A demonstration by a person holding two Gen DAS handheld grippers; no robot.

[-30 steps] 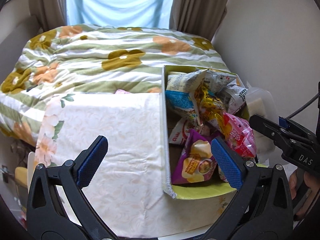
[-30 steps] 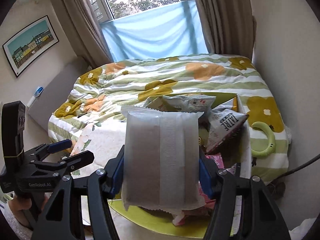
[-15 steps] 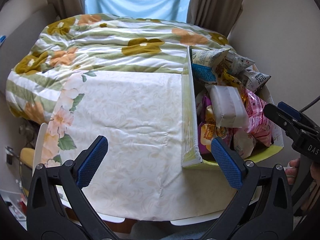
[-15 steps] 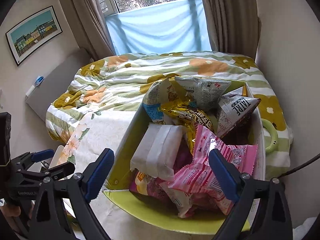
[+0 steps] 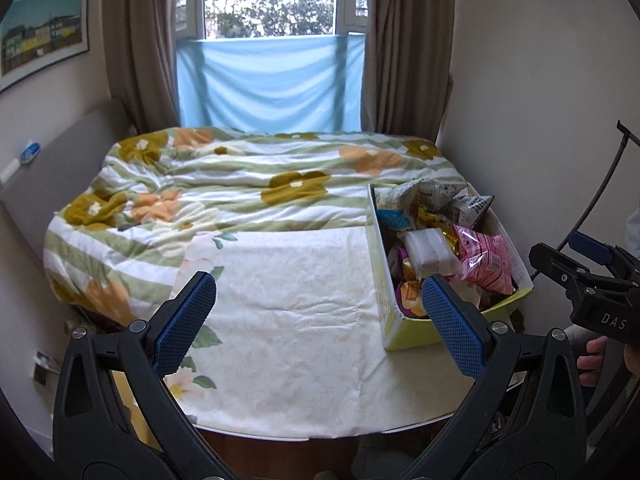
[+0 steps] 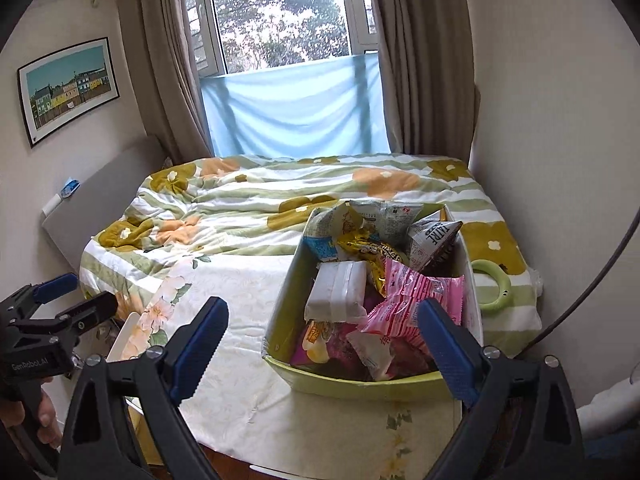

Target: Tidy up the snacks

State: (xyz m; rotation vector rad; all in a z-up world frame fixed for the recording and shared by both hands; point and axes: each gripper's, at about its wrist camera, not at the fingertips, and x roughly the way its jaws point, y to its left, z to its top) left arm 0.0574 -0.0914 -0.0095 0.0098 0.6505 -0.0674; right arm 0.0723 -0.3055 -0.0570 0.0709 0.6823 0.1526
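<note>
Snacks (image 6: 400,280) fill the green box (image 6: 352,384) on the cloth-covered worktop (image 5: 288,320), white packet (image 6: 340,290) on top. Best to retreat clear of the box rim. Right hand-held gripper (image 6: 320,354), jaws just opened and empty, and left hand-held gripper (image 5: 316,322), also spread, tilt downward.

right gripper (image 6: 322,346) jaws wide, empty; white packet (image 6: 338,290) lies in green box (image 6: 360,384) among snacks.

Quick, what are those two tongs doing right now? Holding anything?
Left tongs: open, holding nothing.
Right tongs: open, holding nothing.
</note>
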